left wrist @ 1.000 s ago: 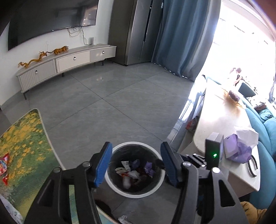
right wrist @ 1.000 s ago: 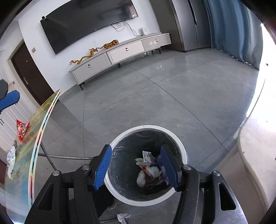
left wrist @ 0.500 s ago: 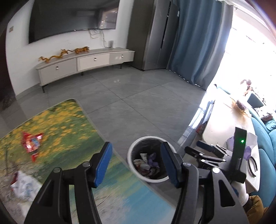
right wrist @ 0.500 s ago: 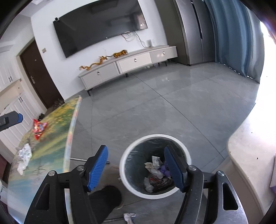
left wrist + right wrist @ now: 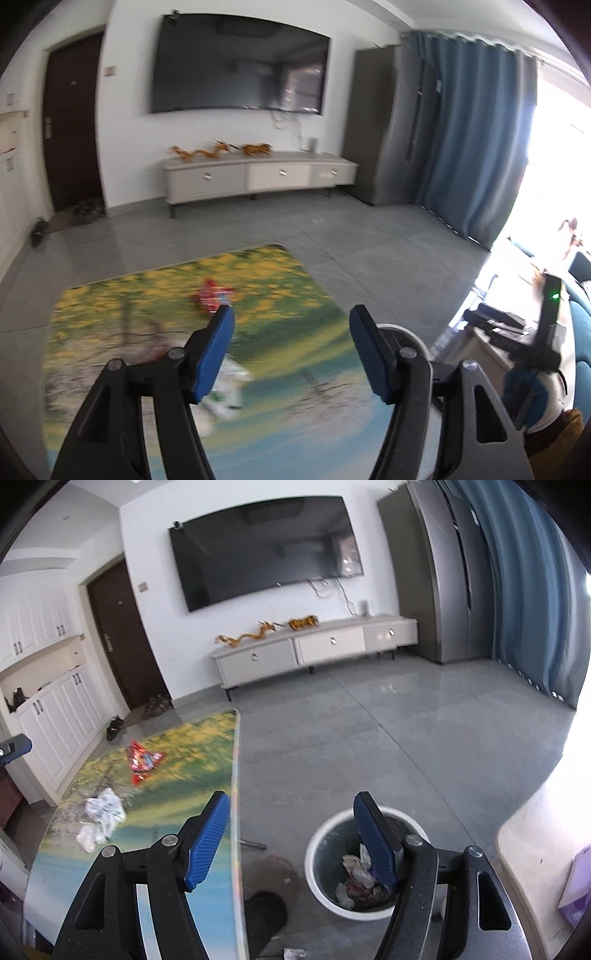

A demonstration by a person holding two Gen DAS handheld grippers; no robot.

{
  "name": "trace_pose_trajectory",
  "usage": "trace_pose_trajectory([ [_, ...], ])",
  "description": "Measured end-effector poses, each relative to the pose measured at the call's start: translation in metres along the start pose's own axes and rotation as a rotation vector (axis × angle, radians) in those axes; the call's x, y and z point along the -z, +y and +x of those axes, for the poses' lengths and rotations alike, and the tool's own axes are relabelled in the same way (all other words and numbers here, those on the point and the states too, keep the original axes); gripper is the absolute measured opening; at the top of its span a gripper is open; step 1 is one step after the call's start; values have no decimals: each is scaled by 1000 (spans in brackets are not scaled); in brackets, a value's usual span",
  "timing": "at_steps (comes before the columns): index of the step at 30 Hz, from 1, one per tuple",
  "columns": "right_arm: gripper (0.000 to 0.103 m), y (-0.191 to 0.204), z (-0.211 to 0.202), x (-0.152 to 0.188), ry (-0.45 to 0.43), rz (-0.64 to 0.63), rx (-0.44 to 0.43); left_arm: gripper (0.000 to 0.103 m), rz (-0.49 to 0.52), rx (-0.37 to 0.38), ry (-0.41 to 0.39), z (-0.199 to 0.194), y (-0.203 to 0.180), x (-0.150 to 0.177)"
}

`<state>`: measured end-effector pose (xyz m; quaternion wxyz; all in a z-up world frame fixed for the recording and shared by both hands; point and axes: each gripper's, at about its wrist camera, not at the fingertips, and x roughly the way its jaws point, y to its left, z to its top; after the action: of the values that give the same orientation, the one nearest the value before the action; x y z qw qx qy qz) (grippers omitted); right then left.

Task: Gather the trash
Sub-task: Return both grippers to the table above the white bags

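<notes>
Both your grippers are empty right now. The left gripper (image 5: 291, 321) has its jaws spread with nothing between them, and they have just been opening wider; the same goes for the right gripper (image 5: 291, 806), jaws apart, just been widening, nothing held.

Your targets sit on the printed table top (image 5: 177, 760). In the right wrist view, the red snack wrapper (image 5: 142, 762) lies in the left middle of the frame, and the crumpled white wrapper (image 5: 101, 818) is lower left, well apart from it. From the left wrist, the red one (image 5: 212, 297) sits just above your left blue pad, and the white one (image 5: 225, 391) is half hidden behind that same finger.

The trash bin (image 5: 321, 842) is on the floor at lower right of the right view, already part full.

Here is the risk, as I read it. The left view is smeared, so you may close short and only nudge a light wrapper across the slick top, maybe over the edge. A flat foil packet can also slip out of a shallow pinch. And a scrap (image 5: 293, 953) already lies on the floor near the bin at the bottom edge, so a hasty drop from beside the rim could add another.
</notes>
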<state>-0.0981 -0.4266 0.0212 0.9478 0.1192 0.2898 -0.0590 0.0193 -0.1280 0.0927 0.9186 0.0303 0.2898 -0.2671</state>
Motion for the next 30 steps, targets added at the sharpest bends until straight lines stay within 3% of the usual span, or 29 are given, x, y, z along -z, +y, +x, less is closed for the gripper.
trace_pose_trajectory([
  [10,86,84,-14,-18,-48,-79,-30,65,-54,-166,-81,-38,78,17],
  [14,92,111,-11,-17,-59,-97,-39,65,-66,-221,-72,-41,95,33],
  [30,93,186,-12,-3,-12,-211,-68,65,-120,-290,-95,-67,124,73],
])
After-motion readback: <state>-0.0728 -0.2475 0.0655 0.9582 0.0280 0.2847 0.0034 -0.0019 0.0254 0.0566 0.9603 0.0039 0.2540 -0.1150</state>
